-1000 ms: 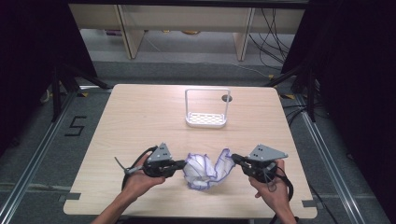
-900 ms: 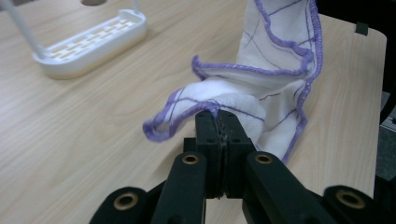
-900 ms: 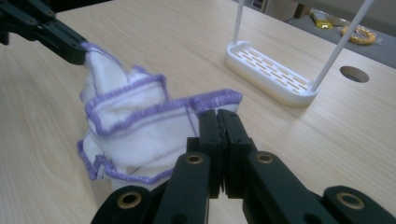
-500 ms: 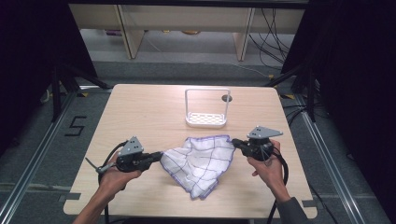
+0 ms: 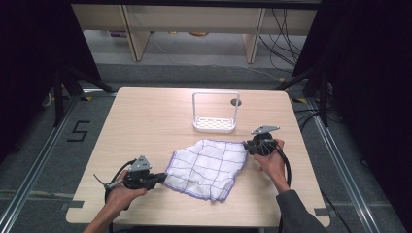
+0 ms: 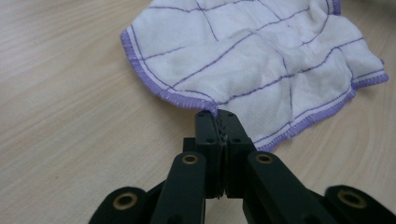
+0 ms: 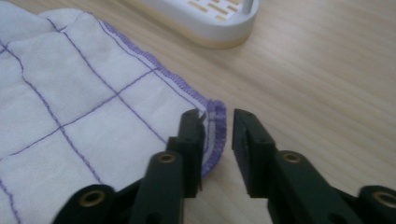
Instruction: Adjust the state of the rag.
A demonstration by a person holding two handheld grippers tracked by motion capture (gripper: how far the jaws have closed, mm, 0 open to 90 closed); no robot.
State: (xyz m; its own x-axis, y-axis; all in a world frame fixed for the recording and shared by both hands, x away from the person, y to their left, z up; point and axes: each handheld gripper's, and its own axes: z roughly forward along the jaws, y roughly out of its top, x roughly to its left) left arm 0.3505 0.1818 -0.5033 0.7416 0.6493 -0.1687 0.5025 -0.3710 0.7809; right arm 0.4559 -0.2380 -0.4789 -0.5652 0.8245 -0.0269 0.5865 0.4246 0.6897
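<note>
High view risk: cloth (image 5: 206, 167) may drag or rumple if left gripper (image 5: 156, 179) pulls while clamped on the 8 o'clock corner.
Table (image 5: 145, 121): light wood, rack (image 5: 215, 114) at 12 o'clock.
Cloth: white, purple grid and hem, spread flat, table centre-front.
Right gripper (image 7: 217, 135): jaws just been opening, narrow gap, 2 o'clock corner between them, pads off.
</note>
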